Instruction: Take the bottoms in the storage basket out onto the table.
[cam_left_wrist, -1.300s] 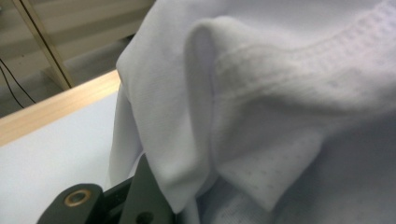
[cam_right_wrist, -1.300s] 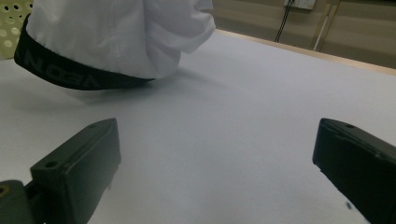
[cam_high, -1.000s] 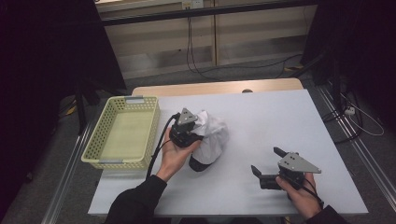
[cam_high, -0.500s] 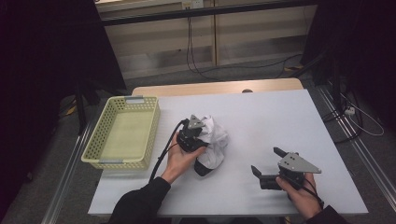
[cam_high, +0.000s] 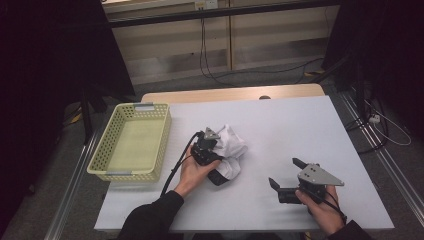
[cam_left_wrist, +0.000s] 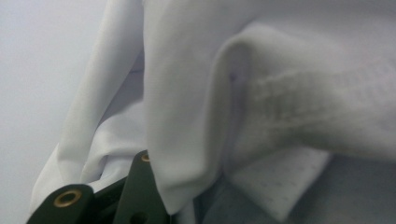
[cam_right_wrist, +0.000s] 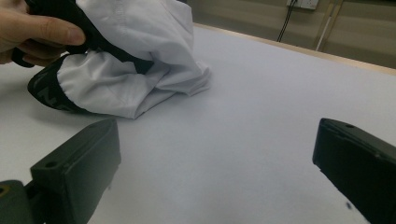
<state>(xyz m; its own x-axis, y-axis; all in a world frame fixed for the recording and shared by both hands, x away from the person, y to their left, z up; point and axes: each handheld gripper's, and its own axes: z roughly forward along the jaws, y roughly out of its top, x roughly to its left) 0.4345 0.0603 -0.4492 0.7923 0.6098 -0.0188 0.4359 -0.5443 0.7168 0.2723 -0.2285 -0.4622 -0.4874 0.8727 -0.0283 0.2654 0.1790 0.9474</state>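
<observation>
White cloth: crumpled white garment with a black hem (cam_high: 231, 150), heaped on the pale grey table (cam_high: 300, 130) near its middle, right of the yellow plastic basket (cam_high: 131, 142).
Left gripper (cam_high: 207, 146): pressed into the garment's left side; jaws buried in folds in the left gripper view (cam_left_wrist: 140, 186), clamped on white fabric.
Right gripper (cam_high: 285, 175): held low over the table's near right, well apart from the garment; jaws spread wide, nothing between them (cam_right_wrist: 215, 154).
</observation>
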